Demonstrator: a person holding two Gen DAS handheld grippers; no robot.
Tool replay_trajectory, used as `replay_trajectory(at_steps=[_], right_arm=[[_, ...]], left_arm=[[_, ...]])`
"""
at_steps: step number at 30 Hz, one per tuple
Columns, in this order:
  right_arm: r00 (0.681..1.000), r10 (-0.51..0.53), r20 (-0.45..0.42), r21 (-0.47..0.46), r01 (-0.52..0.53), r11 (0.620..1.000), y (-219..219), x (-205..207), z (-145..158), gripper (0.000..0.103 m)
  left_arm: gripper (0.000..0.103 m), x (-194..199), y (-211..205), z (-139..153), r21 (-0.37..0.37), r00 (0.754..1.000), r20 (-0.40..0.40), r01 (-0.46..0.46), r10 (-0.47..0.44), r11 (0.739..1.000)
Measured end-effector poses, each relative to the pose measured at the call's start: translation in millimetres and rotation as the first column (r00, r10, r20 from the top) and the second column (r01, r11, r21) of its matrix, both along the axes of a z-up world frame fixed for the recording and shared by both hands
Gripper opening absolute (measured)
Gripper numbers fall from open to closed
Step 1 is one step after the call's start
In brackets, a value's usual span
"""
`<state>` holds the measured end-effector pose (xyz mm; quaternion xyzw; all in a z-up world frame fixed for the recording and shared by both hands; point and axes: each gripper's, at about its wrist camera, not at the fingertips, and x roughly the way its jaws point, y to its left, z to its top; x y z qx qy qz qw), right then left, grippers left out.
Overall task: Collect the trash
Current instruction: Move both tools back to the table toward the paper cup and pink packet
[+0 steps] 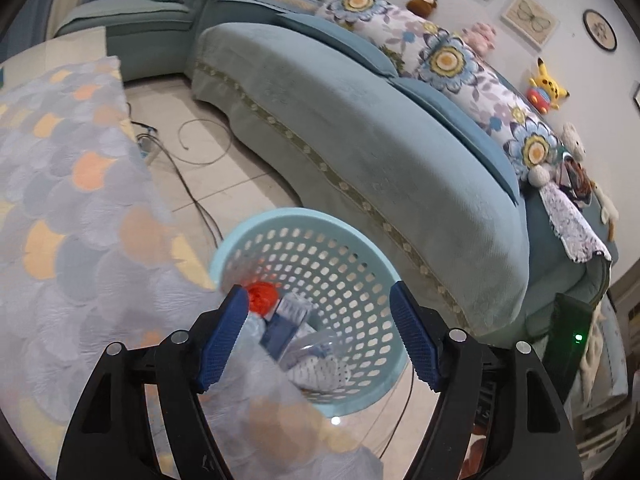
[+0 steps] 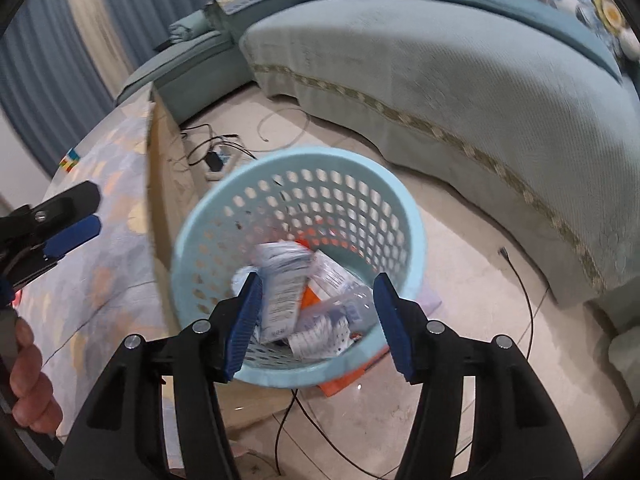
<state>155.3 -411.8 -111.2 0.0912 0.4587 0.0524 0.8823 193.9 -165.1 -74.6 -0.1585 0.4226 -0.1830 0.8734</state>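
Observation:
A light-blue perforated basket [image 1: 280,216] stands on the floor between the table and the sofa. It holds white and blue packets [image 1: 288,320] and a clear bottle with a red cap [image 1: 262,298] by its near wall. My left gripper [image 1: 318,290] hangs open above the basket, its pads pressing on nothing; the red cap shows just beside its left finger. In the right wrist view the basket [image 2: 192,224] is full of white wrappers [image 2: 284,280] and an orange scrap [image 2: 310,298]. My right gripper [image 2: 318,280] is open over them and holds nothing. The left gripper [image 2: 84,216] shows at the left edge.
A table with a scale-patterned cloth [image 1: 72,200] borders the basket on the left. A long teal sofa [image 1: 360,152] with floral cushions and plush toys curves behind. Cables and a power strip [image 2: 216,160] lie on the tiled floor. A person's hand [image 2: 28,380] holds the left tool.

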Motion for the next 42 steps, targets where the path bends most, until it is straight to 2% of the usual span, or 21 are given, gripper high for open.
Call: replay_trajectory(at_steps=[6,13,17,21,26,28,29,30,31,34,37,40,42], right_arm=[[0.995,0.068,0.073,-0.017,-0.067,0.998,40.4,-6.8,29.6,0.057],[0.979,0.151,0.134,0.003,-0.153,0.988,97.3,-6.5,59.5,0.06],[0.961,0.224,0.16,0.011,-0.229,0.973,143.4,-4.0,74.6,0.061],[0.928,0.316,0.195,-0.009,-0.32,0.947,200.8,-2.2,89.4,0.062],[0.863,0.438,0.251,-0.06,-0.438,0.897,277.8,-8.2,102.1,0.064],[0.837,0.477,0.266,-0.065,-0.478,0.876,311.2,-5.4,100.7,0.064],[0.829,0.488,0.273,-0.067,-0.49,0.869,322.5,-6.3,99.5,0.064],[0.817,0.504,0.281,-0.069,-0.507,0.859,341.5,-4.5,96.9,0.064],[0.808,0.516,0.283,-0.067,-0.52,0.852,355.0,-2.7,94.8,0.064],[0.778,0.561,0.281,-0.06,-0.57,0.82,402.1,5.8,83.2,0.064],[0.751,0.6,0.278,-0.036,-0.616,0.787,448.3,15.1,73.4,0.064],[0.724,0.629,0.283,0.0,-0.656,0.755,481.8,22.6,66.6,0.064],[0.712,0.646,0.273,0.015,-0.675,0.738,503.7,29.5,62.7,0.064]], left_arm=[[0.071,-16.8,29.3,24.8,0.011,0.998,0.052,-0.042,0.042,0.999],[0.071,-46.6,84.6,65.4,0.061,0.98,0.139,-0.152,0.142,0.986],[0.071,-67.6,131.3,83.0,0.081,0.959,0.167,-0.243,0.227,0.967],[0.071,-85.8,179.8,92.2,0.116,0.929,0.192,-0.343,0.318,0.932],[0.076,-108.8,256.7,91.5,0.165,0.859,0.211,-0.502,0.467,0.849],[0.076,-116.7,293.4,83.6,0.185,0.82,0.202,-0.569,0.535,0.801],[0.076,-119.8,312.4,78.0,0.212,0.794,0.201,-0.607,0.573,0.766],[0.076,-122.2,323.3,74.0,0.228,0.778,0.199,-0.628,0.596,0.744],[0.076,-125.2,343.1,65.8,0.25,0.75,0.192,-0.661,0.633,0.708],[0.076,-133.7,391.3,41.9,0.271,0.671,0.167,-0.736,0.723,0.62],[0.077,-141.2,427.2,23.8,0.256,0.602,0.148,-0.79,0.785,0.557],[0.077,-143.8,448.3,12.7,0.246,0.555,0.138,-0.821,0.82,0.515],[0.077,-140.9,456.3,8.3,0.25,0.551,0.131,-0.823,0.824,0.51]])
